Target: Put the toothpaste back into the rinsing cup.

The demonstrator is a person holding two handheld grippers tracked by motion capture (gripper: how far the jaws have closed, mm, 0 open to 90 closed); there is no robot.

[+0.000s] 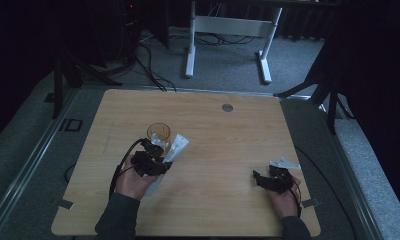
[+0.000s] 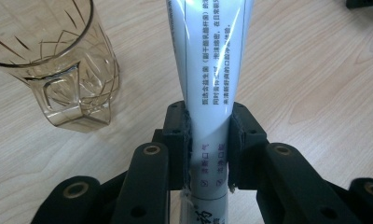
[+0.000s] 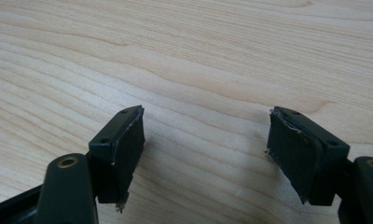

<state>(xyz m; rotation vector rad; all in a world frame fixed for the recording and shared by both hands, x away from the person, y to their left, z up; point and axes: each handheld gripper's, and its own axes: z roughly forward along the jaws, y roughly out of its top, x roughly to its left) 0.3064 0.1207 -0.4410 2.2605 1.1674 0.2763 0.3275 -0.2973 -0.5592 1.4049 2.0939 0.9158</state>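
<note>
My left gripper (image 2: 208,126) is shut on a white tube (image 2: 212,60) printed with small text, its pads pressed on both sides of the tube's lower part. In the high view the white tube (image 1: 175,148) slants up and to the right from the left gripper (image 1: 155,161), just beside a clear amber glass mug (image 1: 159,133). The glass mug (image 2: 58,60) with cut lines and a handle stands upright on the table, left of the tube. My right gripper (image 3: 205,140) hovers over bare wood with jaws wide apart and nothing between them; it sits at the table's right front (image 1: 268,181).
The wooden table (image 1: 223,145) has a round grey cable port (image 1: 227,107) near its far edge. Beyond it stand a white desk frame (image 1: 228,30) and cables on grey carpet. Dark stands flank the table on both sides.
</note>
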